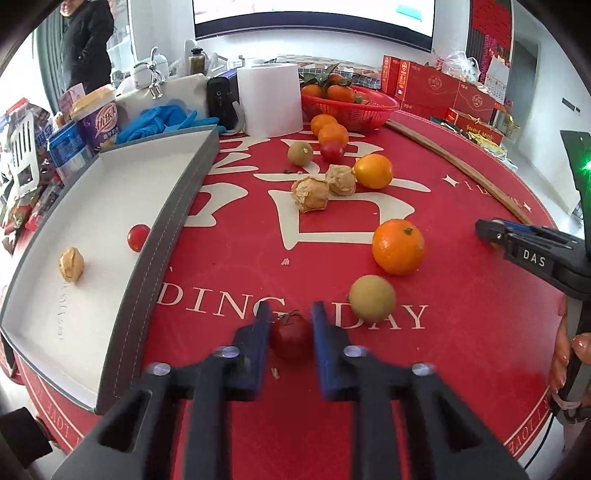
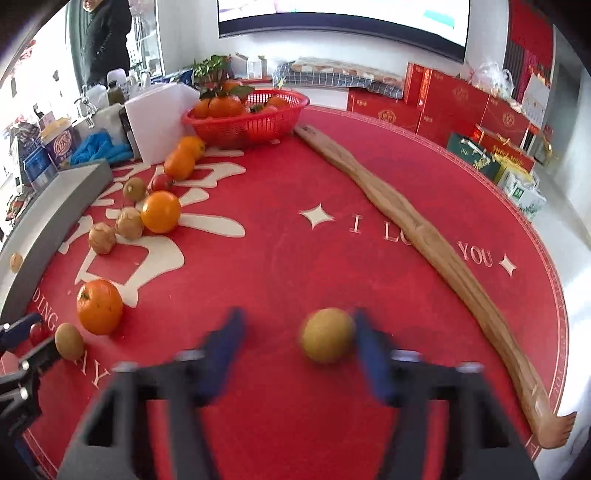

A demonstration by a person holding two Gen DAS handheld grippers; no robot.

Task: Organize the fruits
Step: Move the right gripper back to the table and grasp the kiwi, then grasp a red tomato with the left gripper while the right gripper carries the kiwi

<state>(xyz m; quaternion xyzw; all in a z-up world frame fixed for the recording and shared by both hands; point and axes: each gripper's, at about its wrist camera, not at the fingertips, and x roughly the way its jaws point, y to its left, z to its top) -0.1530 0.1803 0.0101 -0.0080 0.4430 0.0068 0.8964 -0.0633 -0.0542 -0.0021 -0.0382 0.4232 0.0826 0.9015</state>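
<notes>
Counting the loose fruit on the red tablecloth, I make out four oranges, the nearest sitting alone. There are three brownish-green round fruits, three papery husked fruits and three cherry tomatoes. One husked fruit and one tomato already lie inside the grey tray at the left. A red basket at the back holds more tangerines.

The left gripper is clamped on a cherry tomato, its blue fingers pressed to either side, with the fruit low over the cloth beside the tray. The right gripper is blurred; a brownish-green fruit sits against one finger while the other stands well apart, so the jaws are not gripping it.

The table is round, its cloth printed with white lettering. A long wooden back scratcher lies across it. Behind are a paper roll, blue gloves, stacked red gift boxes, a wall screen and a person in a dark coat.
</notes>
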